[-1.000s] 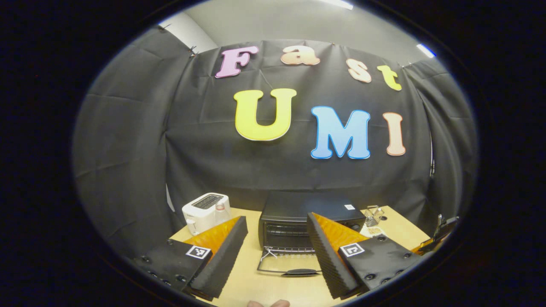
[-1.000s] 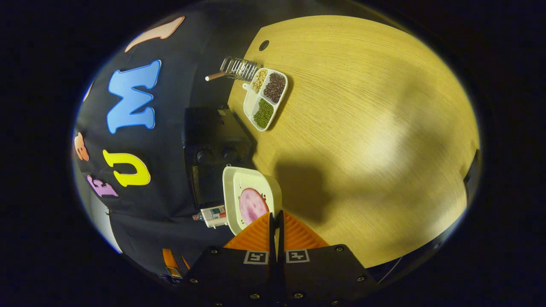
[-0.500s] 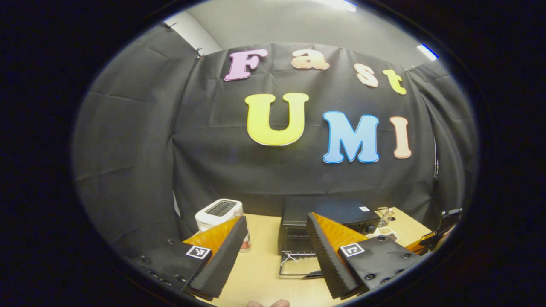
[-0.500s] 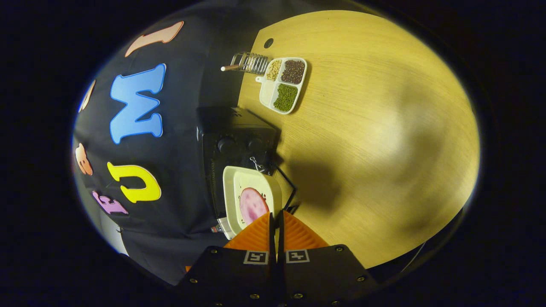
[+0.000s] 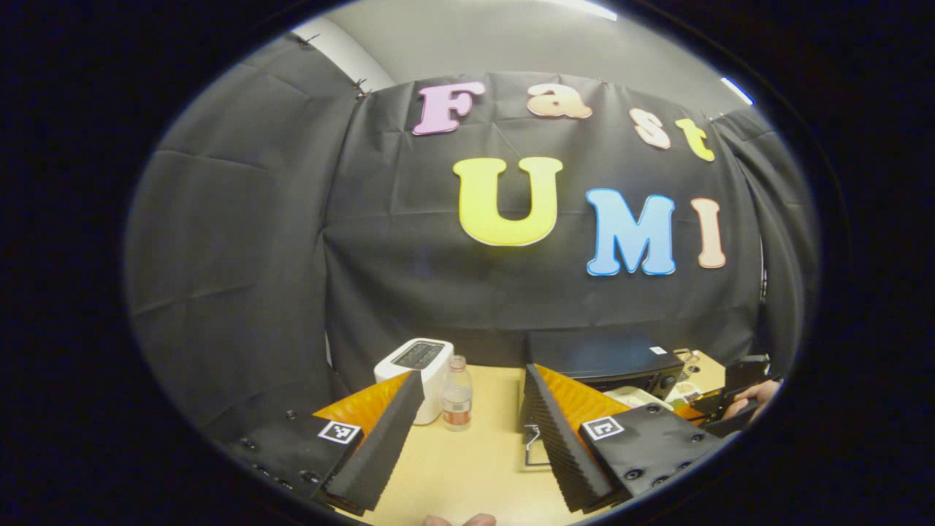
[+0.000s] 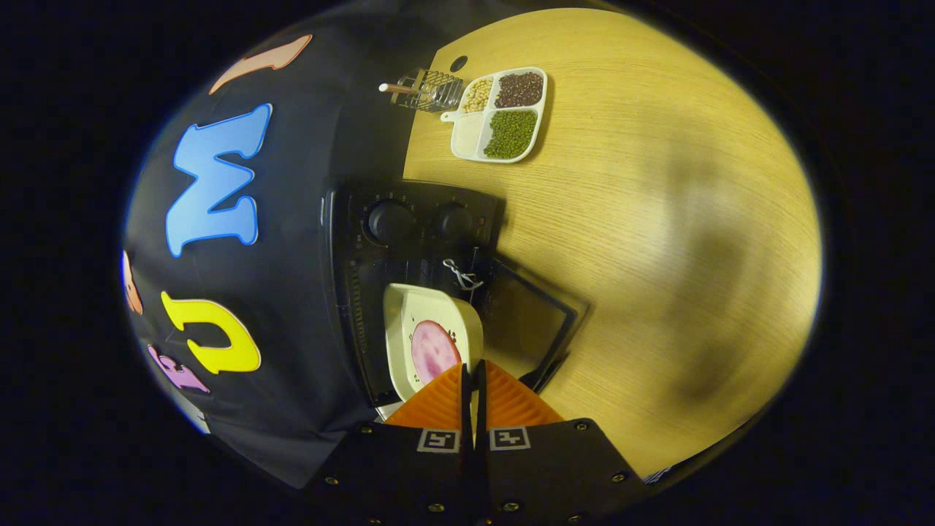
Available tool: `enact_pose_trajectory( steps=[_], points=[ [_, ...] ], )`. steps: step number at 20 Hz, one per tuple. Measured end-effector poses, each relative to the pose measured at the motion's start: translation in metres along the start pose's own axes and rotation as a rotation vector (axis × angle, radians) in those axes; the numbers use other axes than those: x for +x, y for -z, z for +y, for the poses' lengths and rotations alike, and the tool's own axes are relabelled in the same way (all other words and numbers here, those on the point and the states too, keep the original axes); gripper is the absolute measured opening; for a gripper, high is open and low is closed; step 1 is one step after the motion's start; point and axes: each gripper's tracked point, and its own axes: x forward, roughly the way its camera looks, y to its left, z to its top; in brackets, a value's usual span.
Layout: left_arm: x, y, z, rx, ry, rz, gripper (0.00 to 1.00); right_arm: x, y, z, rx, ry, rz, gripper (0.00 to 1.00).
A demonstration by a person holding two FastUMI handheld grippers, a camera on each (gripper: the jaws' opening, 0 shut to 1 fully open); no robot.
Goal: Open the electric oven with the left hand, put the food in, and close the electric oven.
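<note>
The black electric oven (image 6: 409,234) stands against the wall with its glass door (image 6: 537,321) folded down flat on the table. My right gripper (image 6: 471,367) is shut on the rim of a cream plate (image 6: 400,321) carrying a pink slice of food (image 6: 434,352), held just in front of the oven's open mouth. My left gripper (image 5: 473,374) is open and empty, to the left of the oven (image 5: 599,356). Beyond it a hand holds the right gripper (image 5: 734,400) with the plate (image 5: 634,397).
A white toaster (image 5: 415,365) and a small bottle (image 5: 456,398) stand left of the oven. A divided white tray of beans (image 6: 504,113) and a wire rack (image 6: 427,91) sit past the oven. The wooden table (image 6: 657,241) stretches wide in front.
The left gripper has drawn away to the left of the oven, bringing the bottle into sight. The right gripper has carried the plate closer to the oven's open front.
</note>
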Motion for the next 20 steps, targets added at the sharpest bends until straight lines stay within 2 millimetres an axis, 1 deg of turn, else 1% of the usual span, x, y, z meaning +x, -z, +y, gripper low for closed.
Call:
enact_pose_trajectory(
  steps=[1,3,4,5,6,8,10,11,12,15,17,19,20],
  points=[
    [-0.002,0.002,0.009,-0.006,-0.016,0.003,0.95,0.010,0.002,0.006,0.019,0.003,-0.020,0.01],
    [-0.003,0.005,0.025,-0.022,-0.047,0.011,0.98,0.034,0.003,0.018,0.028,-0.002,-0.058,0.01],
    [-0.004,0.009,0.033,-0.029,-0.062,0.018,0.94,0.042,0.005,0.020,0.039,0.001,-0.074,0.01],
    [-0.006,0.014,0.041,-0.034,-0.077,0.026,0.94,0.051,0.005,0.022,0.059,0.006,-0.088,0.01],
    [-0.006,0.016,0.047,-0.037,-0.091,0.031,0.98,0.061,0.004,0.026,0.083,0.011,-0.102,0.01],
    [-0.006,0.019,0.061,-0.042,-0.118,0.039,0.98,0.076,0.003,0.032,0.116,0.021,-0.127,0.01],
    [-0.007,0.022,0.070,-0.046,-0.141,0.045,0.98,0.089,0.001,0.036,0.124,0.030,-0.151,0.01],
    [-0.006,0.023,0.074,-0.047,-0.151,0.047,0.92,0.095,0.002,0.037,0.127,0.043,-0.160,0.01],
    [-0.007,0.024,0.077,-0.048,-0.159,0.047,0.98,0.099,0.001,0.039,0.138,0.056,-0.167,0.01],
    [-0.004,0.026,0.077,-0.049,-0.163,0.057,0.98,0.119,-0.001,0.049,0.163,0.054,-0.200,0.01],
    [-0.002,0.029,0.070,-0.046,-0.161,0.062,0.98,0.128,0.006,0.057,0.157,0.047,-0.187,0.02],
    [-0.002,0.023,0.062,-0.044,-0.147,0.051,0.98,0.133,0.010,0.060,0.123,0.038,-0.170,0.02],
    [-0.002,0.019,0.058,-0.039,-0.141,0.042,0.98,0.123,0.007,0.059,0.094,0.034,-0.164,0.01]
  ],
)
